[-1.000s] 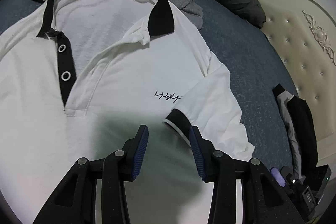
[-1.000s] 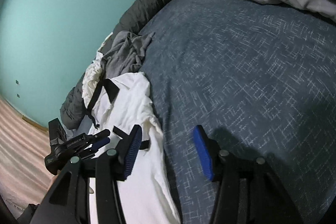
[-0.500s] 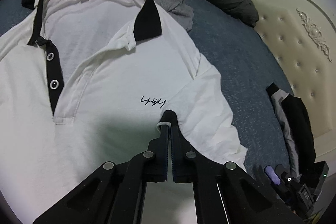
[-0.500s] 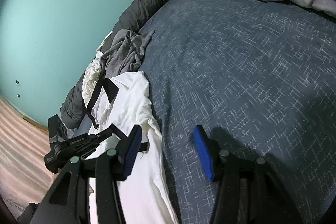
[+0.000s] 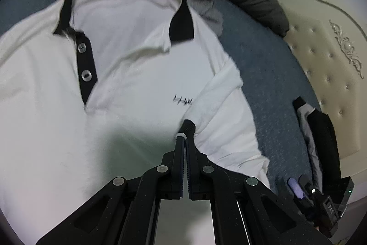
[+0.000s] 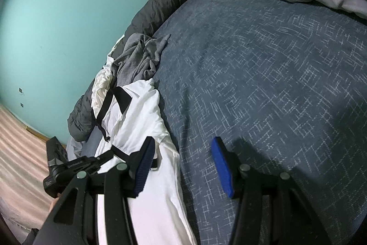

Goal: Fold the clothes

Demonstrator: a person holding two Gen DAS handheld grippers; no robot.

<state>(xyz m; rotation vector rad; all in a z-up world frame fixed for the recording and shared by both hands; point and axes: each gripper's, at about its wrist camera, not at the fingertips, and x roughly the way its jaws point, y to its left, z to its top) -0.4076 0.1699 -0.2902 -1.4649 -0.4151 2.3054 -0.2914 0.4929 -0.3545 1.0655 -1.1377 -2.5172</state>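
left gripper (image 5: 184,141): black arms, silver round screws | right gripper (image 6: 182,164): black arms, blue ribbed pads, silver screws

The white knit-cloth polo shirt with black collar (image 5: 128,75) looks soft and matt, its sleeve cuff (image 5: 188,125) ribbed. The dark blue woven bedspread (image 6: 275,75) is rough, flecked with pale threads. The cream tufted headboard (image 5: 325,66) looks smooth, faintly glossy. Black gripper frames look matt plastic.
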